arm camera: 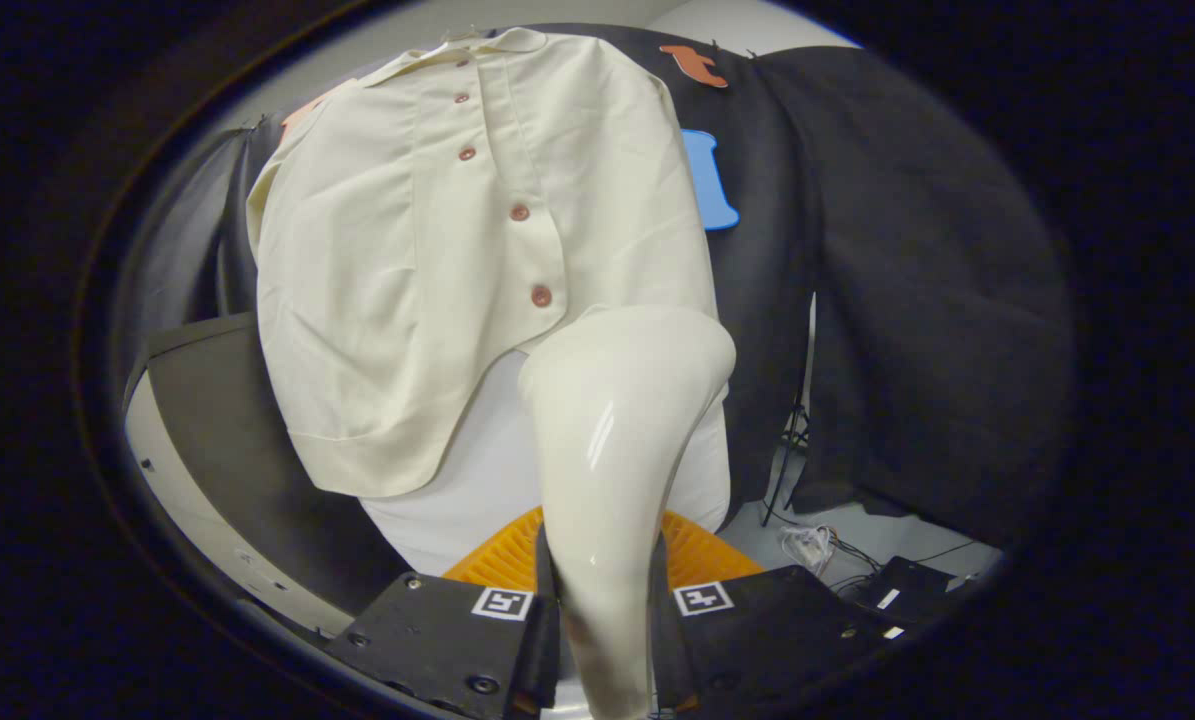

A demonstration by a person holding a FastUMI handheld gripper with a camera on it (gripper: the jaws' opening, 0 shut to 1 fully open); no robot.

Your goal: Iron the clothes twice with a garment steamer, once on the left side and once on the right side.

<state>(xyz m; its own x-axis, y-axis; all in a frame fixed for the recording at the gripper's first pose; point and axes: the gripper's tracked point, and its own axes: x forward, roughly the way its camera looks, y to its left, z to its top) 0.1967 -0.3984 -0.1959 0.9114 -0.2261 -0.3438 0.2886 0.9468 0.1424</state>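
Tongs (605, 610) around glossy cream steamer (617, 420).

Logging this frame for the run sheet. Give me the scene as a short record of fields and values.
gripper: shut on the garment steamer, one finger pressing each side of its handle
garment steamer: glossy and pale, its head raised against the lower right part of the shirt
shirt: cream, buttoned, hanging on the booth wall beyond the fingers
buttons: reddish-brown, four visible down the placket
white panel: behind the shirt's hem
orange basket: just ahead of the fingers, under the steamer
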